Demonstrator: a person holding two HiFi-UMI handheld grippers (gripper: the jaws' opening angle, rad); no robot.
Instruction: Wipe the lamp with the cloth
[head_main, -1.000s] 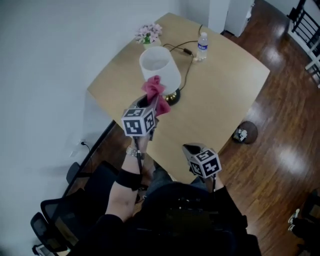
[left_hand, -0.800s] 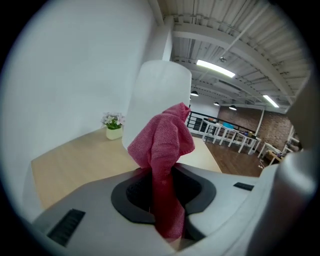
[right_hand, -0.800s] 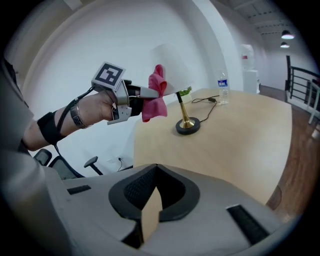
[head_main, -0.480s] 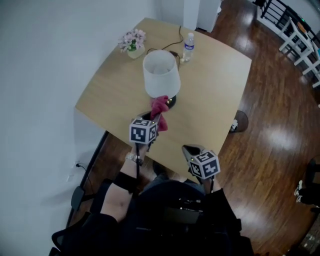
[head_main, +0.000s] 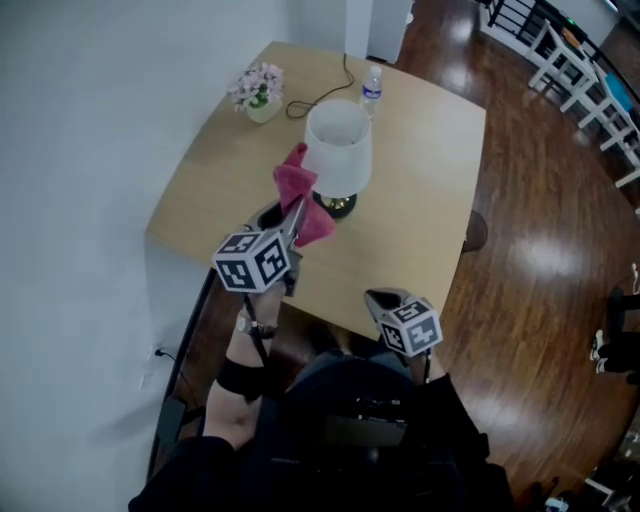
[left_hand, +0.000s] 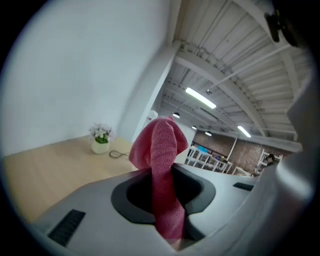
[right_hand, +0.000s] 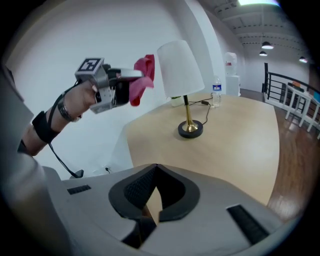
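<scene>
Lamp (head_main: 338, 150) stands on tan table (head_main: 215, 185) above dark wood floor (head_main: 545, 225); left tool (head_main: 289, 224) clenches pink cloth (head_main: 295, 183); right tool (right_hand: 156, 169) closed, empty.

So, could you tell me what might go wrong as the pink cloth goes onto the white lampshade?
The left gripper pinches only a narrow fold of the pink cloth, so it may slip out while rubbing. The white-shaded lamp stands on a small round base, and the right gripper hangs empty away from it, so a sideways push could tip it, perhaps towards the clear plastic water bottle.
</scene>
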